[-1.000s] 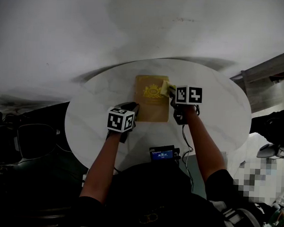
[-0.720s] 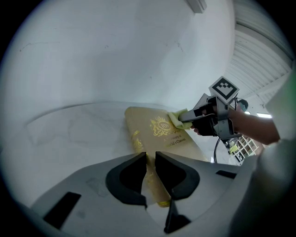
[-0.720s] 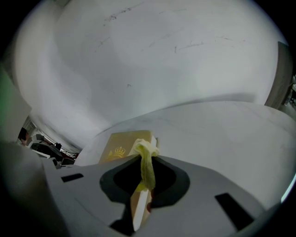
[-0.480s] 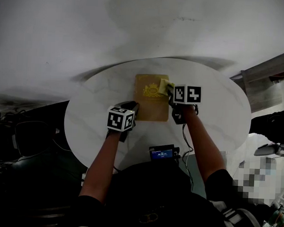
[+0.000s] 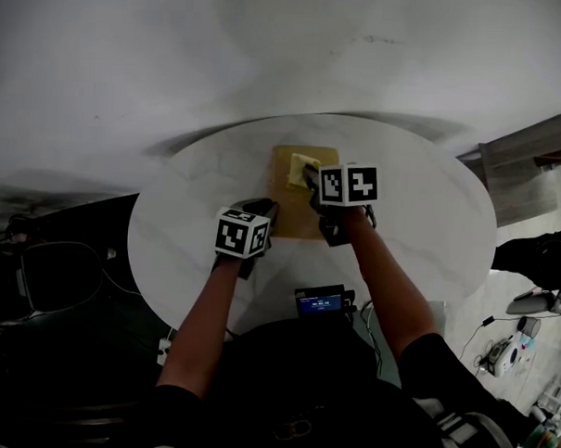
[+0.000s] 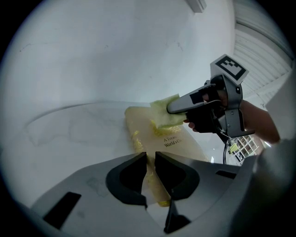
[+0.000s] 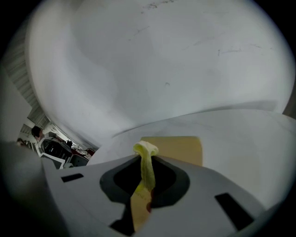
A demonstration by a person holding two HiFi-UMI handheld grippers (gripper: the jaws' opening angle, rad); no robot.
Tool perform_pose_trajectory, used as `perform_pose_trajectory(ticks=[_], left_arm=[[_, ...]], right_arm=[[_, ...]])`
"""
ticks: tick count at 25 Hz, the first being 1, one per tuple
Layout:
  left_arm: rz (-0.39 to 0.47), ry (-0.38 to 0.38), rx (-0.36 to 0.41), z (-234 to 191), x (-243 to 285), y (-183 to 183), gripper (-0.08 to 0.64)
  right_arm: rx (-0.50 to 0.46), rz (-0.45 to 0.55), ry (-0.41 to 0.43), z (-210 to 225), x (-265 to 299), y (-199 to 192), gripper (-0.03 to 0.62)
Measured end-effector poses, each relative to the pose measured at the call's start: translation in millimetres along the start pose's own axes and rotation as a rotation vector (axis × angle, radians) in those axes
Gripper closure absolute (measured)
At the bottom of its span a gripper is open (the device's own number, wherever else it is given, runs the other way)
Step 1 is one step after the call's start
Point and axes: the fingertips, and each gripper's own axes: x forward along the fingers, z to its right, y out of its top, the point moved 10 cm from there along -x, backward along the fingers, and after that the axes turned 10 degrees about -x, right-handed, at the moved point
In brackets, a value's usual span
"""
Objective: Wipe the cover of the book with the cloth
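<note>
the book (image 5: 292, 217) lies flat in the middle of the round worktop (image 5: 188, 205), its long axis running straight away from the person. the right gripper (image 5: 309, 175) has its fingers closed on the yellow cloth (image 7: 147, 167). a fold of the cloth stands up between them, and the rest is pressed on the far end of the cover, toward its left side.

the left gripper (image 6: 151, 156) sits at the book's near left corner. its fingers are a narrow slit apart and the cover shows through the slit. they seem to pin the corner down rather than pinch it.

from the cloth, nearly all the bare cover lies toward the person, along the long axis. the next stroke is probably a pull back down that length. the right hand is the nearer one and carries the cloth. the left fingers sit beside the likely path, so a lane kept to the middle and right of the cover should miss them.
</note>
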Motion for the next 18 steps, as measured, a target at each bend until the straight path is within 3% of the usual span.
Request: perform_pose_trajectory(ticks=[11,18], left_arm=[[0.001,0.003,0.000,0.5,-0.4,0.6,0.497],[0.002,0.001,-0.001,1.4,-1.7,0.2,0.497]], right_arm=[[-0.032,-0.057,0.076,-32.6,24.9,-5.0,0.505],[-0.051,-0.100,0.071,-37.2,33.9,-14.0,0.505]])
